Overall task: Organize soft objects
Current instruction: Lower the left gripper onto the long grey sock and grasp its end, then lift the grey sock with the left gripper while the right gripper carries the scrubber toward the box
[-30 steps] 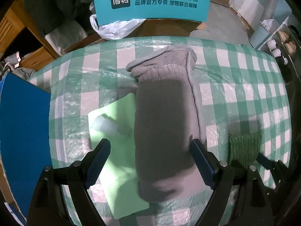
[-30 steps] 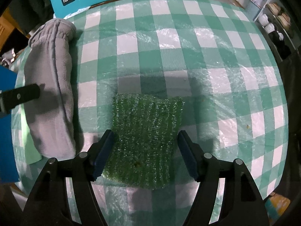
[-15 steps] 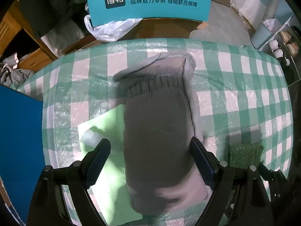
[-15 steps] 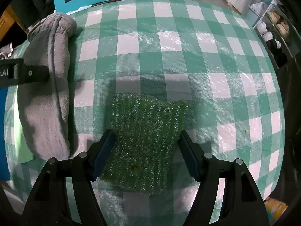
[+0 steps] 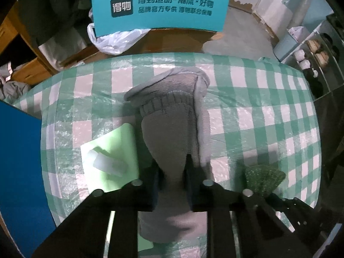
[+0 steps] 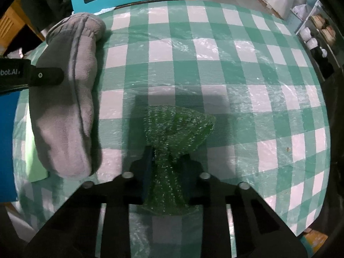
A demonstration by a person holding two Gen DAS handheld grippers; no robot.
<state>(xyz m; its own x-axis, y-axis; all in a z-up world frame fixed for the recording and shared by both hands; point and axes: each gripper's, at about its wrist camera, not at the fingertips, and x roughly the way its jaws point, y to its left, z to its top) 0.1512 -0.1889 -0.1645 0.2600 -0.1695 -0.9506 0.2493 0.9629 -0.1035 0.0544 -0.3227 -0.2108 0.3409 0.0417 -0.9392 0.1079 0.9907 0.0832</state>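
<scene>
A: On the checked tablecloth (image 5: 268,116) we log the grey glove (image 5: 169,133) lying flat, long axis running away from us, ribbed cuff at the far end toward the teal sign (image 5: 159,8), closed tip nearest us.

B: Agreed. We note the left gripper (image 5: 172,182) pointing steeply down, its jaws closing with the glove between them; the fabric is already pinched to a narrow waist near its near end, so we record it as clamped on the glove.

A: Right gripper (image 6: 166,172)?

B: Jaws together on the green scrubber (image 6: 178,126). We see it bunched where the pads squeeze it and fanning wide at the far edge, its ridges running away from us. It sits to the right of the glove, apart from it.

A: Under the glove's left side we see a pale green sheet (image 5: 111,148) with a small clear piece on it; the glove overlaps its right edge.

B: Containers: only the blue board (image 5: 19,172) at the left edge, and we cannot tell whether it is a bin wall.
</scene>
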